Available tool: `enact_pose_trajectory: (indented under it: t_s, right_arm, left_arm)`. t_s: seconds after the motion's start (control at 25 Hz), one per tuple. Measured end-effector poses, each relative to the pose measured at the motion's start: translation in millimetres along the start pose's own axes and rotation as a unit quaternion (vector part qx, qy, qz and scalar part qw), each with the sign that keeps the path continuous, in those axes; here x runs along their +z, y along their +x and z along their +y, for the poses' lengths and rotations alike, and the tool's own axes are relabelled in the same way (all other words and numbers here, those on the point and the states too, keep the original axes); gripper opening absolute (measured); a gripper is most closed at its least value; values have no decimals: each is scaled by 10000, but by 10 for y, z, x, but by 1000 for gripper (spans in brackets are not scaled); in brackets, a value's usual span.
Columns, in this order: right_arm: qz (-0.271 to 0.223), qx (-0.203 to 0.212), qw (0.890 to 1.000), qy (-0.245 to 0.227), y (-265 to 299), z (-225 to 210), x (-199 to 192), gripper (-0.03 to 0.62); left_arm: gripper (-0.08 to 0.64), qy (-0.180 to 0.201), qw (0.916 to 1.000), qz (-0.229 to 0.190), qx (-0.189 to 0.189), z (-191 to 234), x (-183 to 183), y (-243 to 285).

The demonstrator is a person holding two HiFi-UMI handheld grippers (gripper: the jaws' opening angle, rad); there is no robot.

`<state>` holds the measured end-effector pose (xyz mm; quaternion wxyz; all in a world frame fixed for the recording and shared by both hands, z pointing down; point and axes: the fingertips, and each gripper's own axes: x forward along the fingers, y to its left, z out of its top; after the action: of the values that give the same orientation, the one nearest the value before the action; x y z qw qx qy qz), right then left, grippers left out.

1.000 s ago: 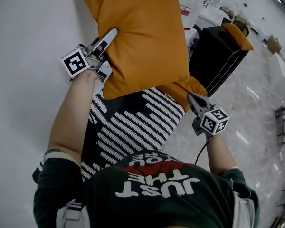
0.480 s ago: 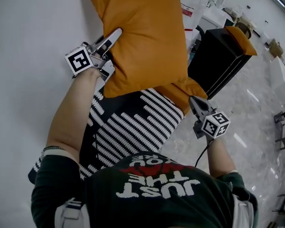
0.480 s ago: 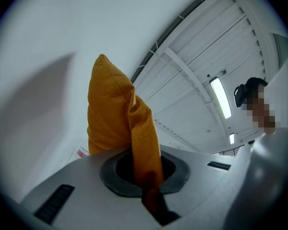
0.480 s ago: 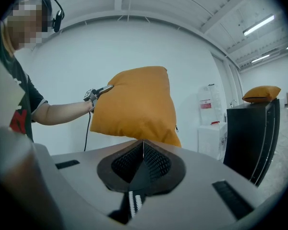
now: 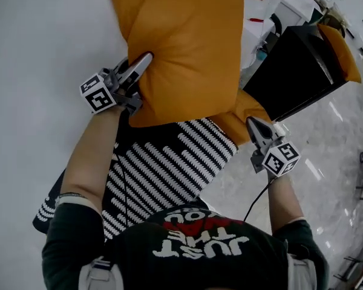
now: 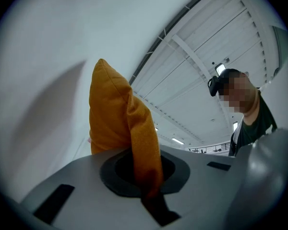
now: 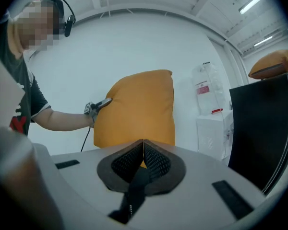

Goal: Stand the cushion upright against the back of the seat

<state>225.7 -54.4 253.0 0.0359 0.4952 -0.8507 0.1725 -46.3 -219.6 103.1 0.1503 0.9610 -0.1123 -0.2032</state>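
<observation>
Clamping the left gripper [image 5: 144,59] tight on the orange cushion [image 5: 181,47], side edge squeezed between its jaws. Pinching the bottom corner with the right gripper [image 5: 252,121], jaws closed on it. Holding the cushion upright between both, just above striped black-and-white fabric [image 5: 163,168]. Farther out past the right gripper, a black chair back [image 5: 296,65].

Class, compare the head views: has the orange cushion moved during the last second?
Yes: the cushion has come nearer the black chair, which now looks larger beside it.
</observation>
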Motion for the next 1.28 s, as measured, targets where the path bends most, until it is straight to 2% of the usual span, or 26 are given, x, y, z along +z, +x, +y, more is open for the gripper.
enact_pose_trajectory:
  t_s: [0.08, 0.2, 0.48, 0.64, 0.76, 0.96, 1.04, 1.16, 1.28]
  right_arm:
    - [85, -27, 10000, 38, 192, -329, -171, 25]
    - [264, -91, 9992, 279, 400, -595, -460, 25]
    - [813, -43, 9942, 703, 781, -719, -1208, 25]
    - [1090, -21, 9909, 793, 826, -837, -1535, 25]
    - [1287, -54, 9876, 899, 798, -945, -1743, 25]
    - [1463, -68, 9837, 1047, 767, -1033, -1965, 25]
    - [1490, -52, 9826, 1112, 764, -1050, -2018, 25]
    - [1550, -16, 9805, 1206, 795, -1012, -2073, 25]
    - [1618, 21, 9786, 1275, 858, -921, -2166, 25]
  left_arm:
    - [23, -26, 9999, 102, -4, 347, -366, 69]
    - [23, -134, 9995, 275, 54, 735, -830, 64]
    - [23, -384, 9975, 527, 260, 1365, -1713, -297]
    - [23, -529, 9936, 794, 611, 1666, -2320, -501]
    - [23, -701, 9855, 1108, 1074, 1929, -2848, -735]
    - [38, -1016, 9728, 1046, 1798, 2288, -3267, -1244]
    - [71, -1096, 9634, 1200, 2130, 2391, -3406, -1441]
    - [114, -1091, 9442, 1487, 2729, 2543, -3553, -1704]
    - [132, -1238, 9346, 1494, 2980, 2575, -3681, -1864]
